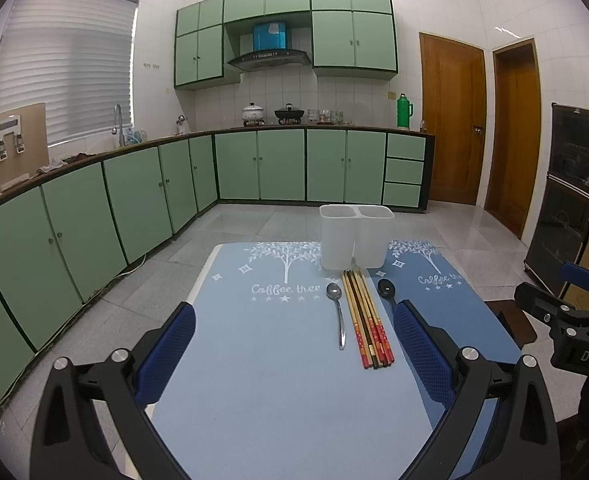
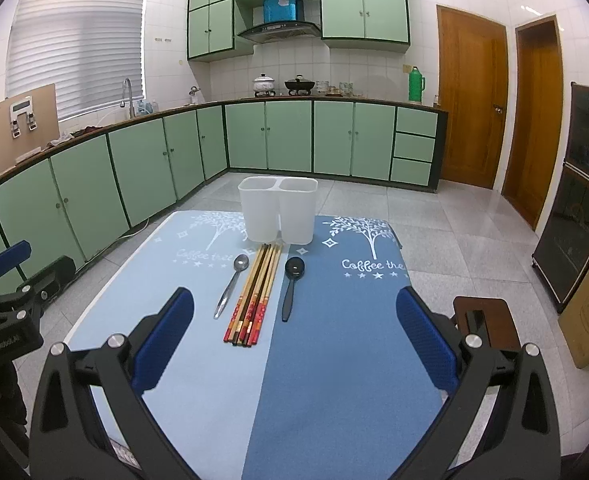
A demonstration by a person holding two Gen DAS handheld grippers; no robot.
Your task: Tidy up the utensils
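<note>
Hovering above the near edge of the table, the right gripper has its jaws spread wide and holds nothing; the left gripper hangs likewise, jaws spread and empty. On the blue mats lie a metal spoon, a bundle of chopsticks and a black spoon, side by side, chopsticks between the 2 spoons. Just beyond their far tips stands a white 2-compartment holder, upright.
</note>
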